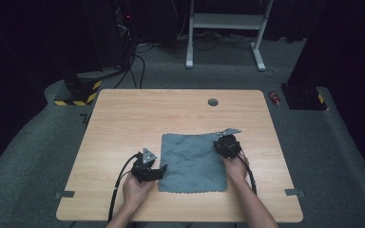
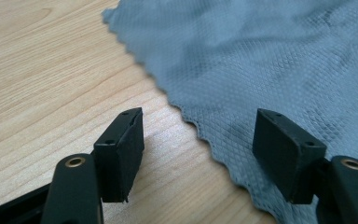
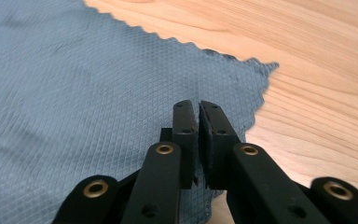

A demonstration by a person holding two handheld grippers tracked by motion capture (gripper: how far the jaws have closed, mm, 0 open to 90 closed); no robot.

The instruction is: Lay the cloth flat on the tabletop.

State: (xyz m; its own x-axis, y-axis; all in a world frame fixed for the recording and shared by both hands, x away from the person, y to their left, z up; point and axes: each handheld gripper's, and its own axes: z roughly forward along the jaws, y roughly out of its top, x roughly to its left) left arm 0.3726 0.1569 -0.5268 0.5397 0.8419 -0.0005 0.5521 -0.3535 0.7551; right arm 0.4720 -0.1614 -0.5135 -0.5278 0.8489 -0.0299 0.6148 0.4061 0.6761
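Grey cloth (image 1: 193, 162) flat on table (image 1: 123, 118), between both grippers. Left gripper (image 2: 198, 154) spread wide, straddling cloth's scalloped edge, gripping nothing. Right gripper (image 3: 198, 140) pinched together over cloth's corner; pinching fabric or not, impossible to tell.

Light wood bench (image 1: 123, 118) with a round grey grommet (image 1: 213, 102) near its far edge, grey tape tabs (image 1: 64, 194) at both near corners, on grey carpet (image 1: 342, 156); behind: white desk frame (image 1: 225, 21), black-yellow striped base (image 1: 78, 92), red can (image 1: 275, 98).
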